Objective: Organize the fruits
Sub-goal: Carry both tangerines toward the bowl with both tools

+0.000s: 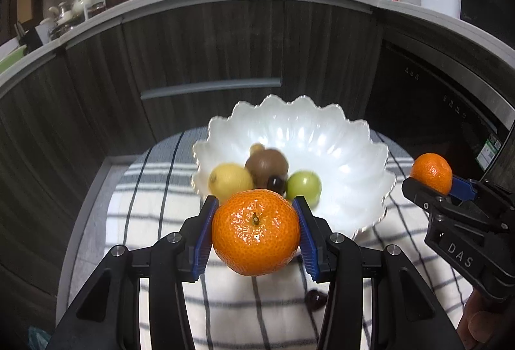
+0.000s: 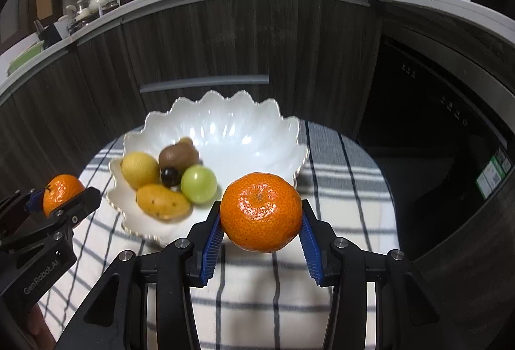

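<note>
left gripper [image 1: 256, 232] clamps dimpled mandarin [image 1: 256, 231] | right gripper [image 2: 260, 226] clamps second mandarin [image 2: 261, 212] (glossy) | scalloped white bowl [image 1: 354, 163]

Between the blue ribbed pads [image 1: 202, 237] of the black left gripper [image 1: 256, 234] sits a bright orange mandarin [image 1: 256, 232]. Past the jaws, a glossy white bowl [image 1: 338, 137] holds a yellow lemon [image 1: 229, 178], a brown kiwi [image 1: 265, 164], a pale green fruit [image 1: 304, 187] and a dark berry [image 1: 276, 184]. Beneath them lies a white cloth [image 1: 154, 202] checked with dark stripes.
</note>
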`<control>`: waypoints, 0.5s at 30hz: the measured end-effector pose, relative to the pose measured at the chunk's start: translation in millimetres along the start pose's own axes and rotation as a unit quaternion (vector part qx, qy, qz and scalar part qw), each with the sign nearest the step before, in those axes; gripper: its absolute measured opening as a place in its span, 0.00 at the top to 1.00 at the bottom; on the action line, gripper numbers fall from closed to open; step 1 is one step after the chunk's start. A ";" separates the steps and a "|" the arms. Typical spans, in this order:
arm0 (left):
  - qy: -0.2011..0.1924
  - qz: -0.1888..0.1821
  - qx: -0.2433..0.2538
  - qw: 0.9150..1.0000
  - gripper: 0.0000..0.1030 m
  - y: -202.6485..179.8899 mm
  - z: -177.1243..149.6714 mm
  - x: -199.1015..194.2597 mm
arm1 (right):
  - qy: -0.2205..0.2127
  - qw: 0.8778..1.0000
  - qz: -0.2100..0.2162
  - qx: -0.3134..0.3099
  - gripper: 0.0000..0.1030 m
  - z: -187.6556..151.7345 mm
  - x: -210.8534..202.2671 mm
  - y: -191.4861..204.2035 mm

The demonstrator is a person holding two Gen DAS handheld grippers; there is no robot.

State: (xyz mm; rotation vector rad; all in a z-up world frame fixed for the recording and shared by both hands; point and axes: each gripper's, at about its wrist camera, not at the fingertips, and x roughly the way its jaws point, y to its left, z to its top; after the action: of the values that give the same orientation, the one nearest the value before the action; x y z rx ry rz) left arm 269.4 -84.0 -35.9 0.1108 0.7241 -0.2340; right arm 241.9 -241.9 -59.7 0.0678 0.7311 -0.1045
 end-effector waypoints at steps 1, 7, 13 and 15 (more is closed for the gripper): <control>-0.002 -0.001 0.001 1.000 0.55 -0.5 5.0 1.9 | -0.002 1.000 0.001 -0.002 0.56 3.5 0.3 -0.3; -0.001 -0.007 0.007 1.000 0.55 -3.9 23.5 16.4 | -0.004 1.000 0.007 -0.007 0.56 25.2 9.9 -2.9; 0.012 -0.012 0.008 1.000 0.55 -5.3 28.7 40.0 | 0.005 1.000 0.014 -0.012 0.56 36.1 28.3 -3.1; 0.018 -0.012 0.007 1.000 0.55 -4.8 29.4 48.8 | 0.010 1.000 0.015 -0.015 0.56 37.9 36.2 -2.5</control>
State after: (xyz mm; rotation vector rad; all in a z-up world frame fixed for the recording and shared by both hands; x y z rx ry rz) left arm 322.5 -102.5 -46.7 0.1190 0.7596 -0.2601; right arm 293.5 -250.8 -55.9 0.0505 0.7521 -0.0639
